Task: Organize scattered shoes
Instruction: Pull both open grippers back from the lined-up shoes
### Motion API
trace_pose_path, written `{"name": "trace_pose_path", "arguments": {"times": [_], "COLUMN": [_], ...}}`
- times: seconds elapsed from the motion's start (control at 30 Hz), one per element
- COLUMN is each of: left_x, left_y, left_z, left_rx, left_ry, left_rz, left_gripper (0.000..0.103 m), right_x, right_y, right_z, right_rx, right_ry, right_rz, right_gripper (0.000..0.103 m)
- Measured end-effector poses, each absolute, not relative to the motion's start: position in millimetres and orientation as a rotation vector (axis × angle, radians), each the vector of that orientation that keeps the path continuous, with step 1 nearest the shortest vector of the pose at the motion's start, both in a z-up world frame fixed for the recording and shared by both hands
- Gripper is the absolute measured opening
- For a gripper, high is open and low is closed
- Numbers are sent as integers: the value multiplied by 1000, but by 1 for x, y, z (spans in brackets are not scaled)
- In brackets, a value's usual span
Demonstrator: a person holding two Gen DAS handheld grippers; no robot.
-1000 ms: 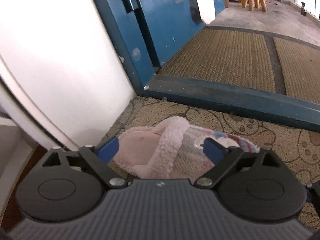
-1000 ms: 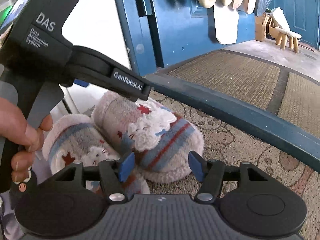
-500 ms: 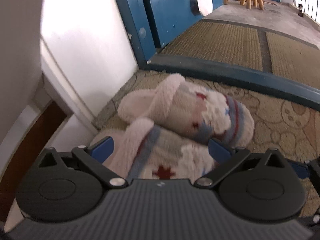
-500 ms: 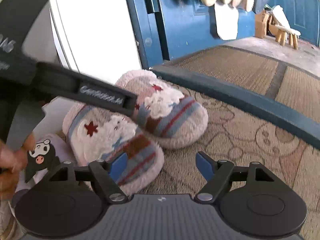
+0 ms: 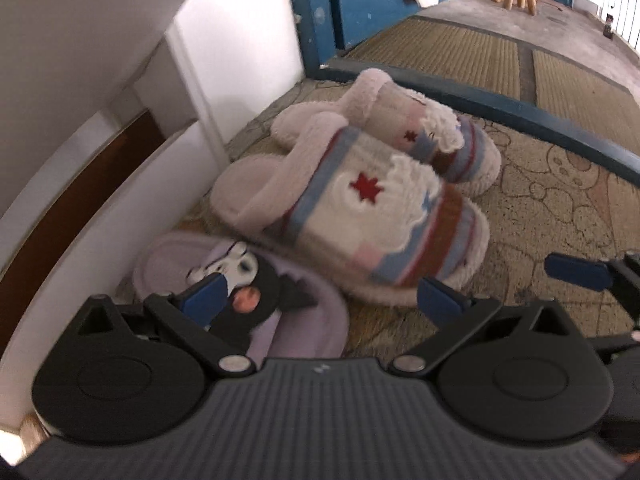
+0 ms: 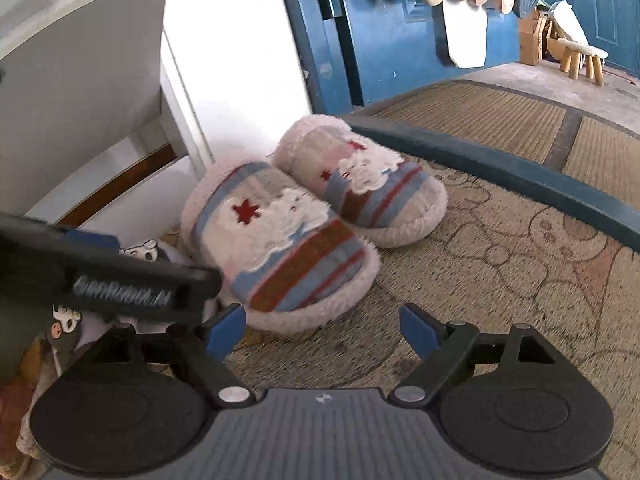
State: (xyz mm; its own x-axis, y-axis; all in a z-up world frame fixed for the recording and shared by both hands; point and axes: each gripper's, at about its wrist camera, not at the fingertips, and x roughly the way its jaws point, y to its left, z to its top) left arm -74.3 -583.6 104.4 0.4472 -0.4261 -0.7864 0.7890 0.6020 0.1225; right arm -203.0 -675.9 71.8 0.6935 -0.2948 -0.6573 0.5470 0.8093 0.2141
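Both grippers had drawn back from the fuzzy striped slippers (image 6: 304, 224), leaving them paired near the white wall (image 6: 240, 60) on the patterned mat (image 6: 500, 280). The right gripper (image 6: 322, 326) was opening, nothing between its jaws; the left gripper (image 5: 316, 296) stood released over a purple slipper (image 5: 248, 280).

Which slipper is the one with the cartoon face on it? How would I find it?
Look at the white cabinet along the left wall. Three slippers sit in a row beside it on the patterned mat. The one you want is the purple slipper, nearest the camera: it is smooth and lilac with a black-and-white cartoon face, while the two striped slippers are fluffy with red stars.
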Motion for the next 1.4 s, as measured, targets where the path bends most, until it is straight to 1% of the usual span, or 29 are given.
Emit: {"name": "trace_pose_path", "arguments": {"times": [0.27,0.43,0.47,0.53,0.73,0.9,0.97,1.13,1.27,1.4], "left_x": [-70,-61,-60,-57,-47,-44,-42,-39,-37,-44], "left_y": [-550,-527,-521,-512,-505,-508,-510,-510,-505,-494], "left_z": [111,113,112,111,108,107,104,96,91,98], "left_rx": [512,484,479,468,437,424,423,418,399,412], "left_ry": [802,831,835,842,860,836,853,833,845,830], "left_rz": [-746,-703,-693,-675,-655,-652,-651,-630,-602,-597], "left_gripper": [103,103,103,103,103,103,103,103,103,103], "right_x": [-199,-195,-194,-193,-196,-196,-197,-199,-207,-218], "right_y": [-649,-633,-630,-624,-624,-634,-637,-646,-642,-630], "right_z": [68,71,71,71,73,73,72,61,59,63], "right_rx": [429,419,416,411,421,418,426,462,472,476], "right_ry": [662,666,668,671,645,621,608,581,566,541], "right_rz": [-457,-442,-437,-430,-465,-506,-527,-543,-546,-556], "right_gripper": [88,90,91,97,103,103,103,103,103,103]}}
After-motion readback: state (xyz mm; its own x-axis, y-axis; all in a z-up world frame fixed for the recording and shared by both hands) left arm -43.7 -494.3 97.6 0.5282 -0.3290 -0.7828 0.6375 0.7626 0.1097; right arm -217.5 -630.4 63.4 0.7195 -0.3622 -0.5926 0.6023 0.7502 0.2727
